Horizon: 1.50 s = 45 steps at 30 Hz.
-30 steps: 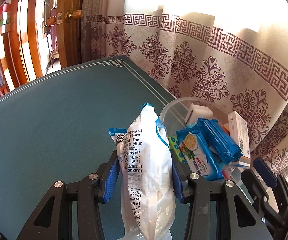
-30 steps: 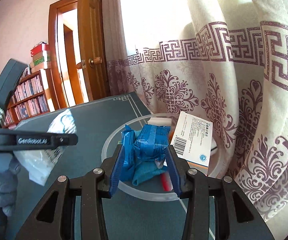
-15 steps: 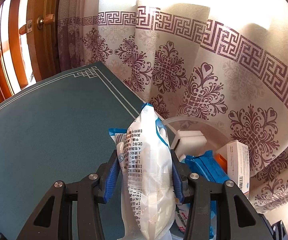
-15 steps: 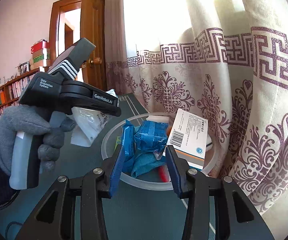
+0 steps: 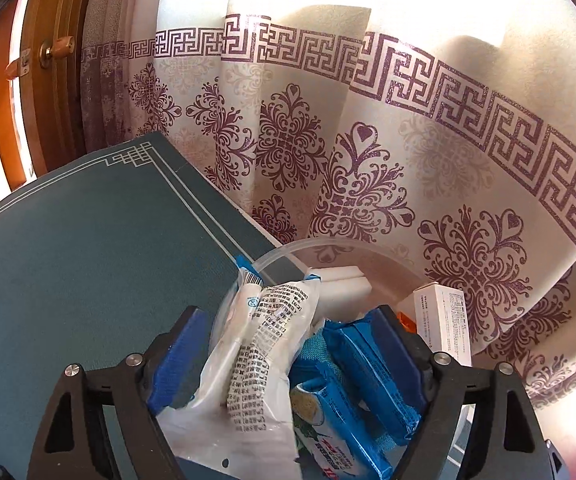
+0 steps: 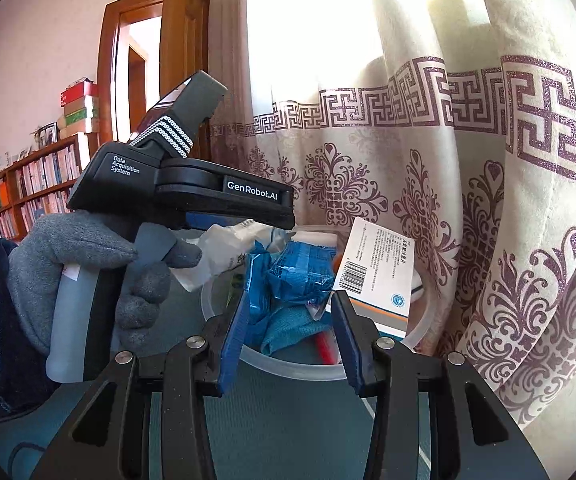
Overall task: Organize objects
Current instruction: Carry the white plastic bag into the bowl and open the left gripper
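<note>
A white printed snack bag (image 5: 264, 360) lies loose between the fingers of my left gripper (image 5: 288, 314), tipped over the rim of a clear round tub (image 5: 288, 246). The jaws are opening and the blue pads (image 5: 176, 360) stand off the bag. Inside the tub are blue snack packets (image 5: 368, 376), a white box (image 5: 444, 320) and a white block (image 5: 344, 288). My right gripper (image 6: 292, 300) hovers at the near rim of the tub (image 6: 288, 368), jaws narrowly apart with nothing gripped. The blue packets (image 6: 300, 276) lie beyond its tips.
The tub sits at the far right edge of a teal table (image 5: 88, 280), against a patterned curtain (image 5: 368, 160). A grey-gloved hand (image 6: 88, 248) holds the left gripper at the left of the right wrist view. A wooden door (image 5: 48, 80) and bookshelves (image 6: 28, 192) stand behind.
The left gripper carried the white bag right, over the tub, then spread its jaws; the bag has slumped free toward the tub. The right gripper has stayed put.
</note>
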Each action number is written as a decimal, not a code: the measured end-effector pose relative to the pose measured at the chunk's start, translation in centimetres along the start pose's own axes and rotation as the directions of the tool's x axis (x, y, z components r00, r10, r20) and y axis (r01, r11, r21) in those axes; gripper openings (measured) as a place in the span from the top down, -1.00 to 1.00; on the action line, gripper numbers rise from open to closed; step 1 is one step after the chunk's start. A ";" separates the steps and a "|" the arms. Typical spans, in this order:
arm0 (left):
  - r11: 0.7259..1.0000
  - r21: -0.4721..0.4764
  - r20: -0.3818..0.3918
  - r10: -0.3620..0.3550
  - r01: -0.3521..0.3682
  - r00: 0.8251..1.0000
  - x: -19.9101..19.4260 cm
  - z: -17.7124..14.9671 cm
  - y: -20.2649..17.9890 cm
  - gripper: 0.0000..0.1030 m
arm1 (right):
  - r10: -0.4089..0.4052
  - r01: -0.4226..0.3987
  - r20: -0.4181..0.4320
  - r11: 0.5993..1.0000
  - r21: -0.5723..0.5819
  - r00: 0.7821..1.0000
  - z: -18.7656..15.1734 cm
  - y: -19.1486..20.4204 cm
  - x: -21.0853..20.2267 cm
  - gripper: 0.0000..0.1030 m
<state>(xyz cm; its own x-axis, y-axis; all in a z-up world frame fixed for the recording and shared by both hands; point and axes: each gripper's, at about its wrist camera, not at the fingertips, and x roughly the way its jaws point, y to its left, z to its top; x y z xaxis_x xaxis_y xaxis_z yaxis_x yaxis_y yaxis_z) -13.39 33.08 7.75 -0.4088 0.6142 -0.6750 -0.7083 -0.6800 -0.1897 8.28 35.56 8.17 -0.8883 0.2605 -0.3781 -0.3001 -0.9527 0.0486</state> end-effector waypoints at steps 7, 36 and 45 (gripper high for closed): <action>0.996 -0.075 0.043 0.052 -0.048 0.998 -2.3 0.8 2.2 -0.77 | -0.001 0.001 0.002 1.000 0.003 1.000 -0.1 -0.1 0.0 0.15; 0.950 -0.059 -0.057 0.302 -0.305 0.952 0.8 -0.6 3.8 -0.77 | -0.007 0.008 -0.021 0.999 0.037 1.000 0.1 -0.6 0.4 0.14; 0.927 -0.053 0.034 0.374 -0.372 0.927 -3.1 -1.2 2.4 -0.92 | -0.010 0.016 -0.086 0.997 0.072 0.996 -0.5 -2.2 0.1 -0.21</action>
<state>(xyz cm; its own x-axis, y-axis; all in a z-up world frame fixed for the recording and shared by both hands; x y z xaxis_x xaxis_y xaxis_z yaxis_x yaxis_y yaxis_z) -13.14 29.09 8.50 -0.6635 0.3287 -0.6721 -0.4736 -0.8799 0.0372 9.03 37.62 7.61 -0.8521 0.2557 -0.4567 -0.3386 -0.9346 0.1086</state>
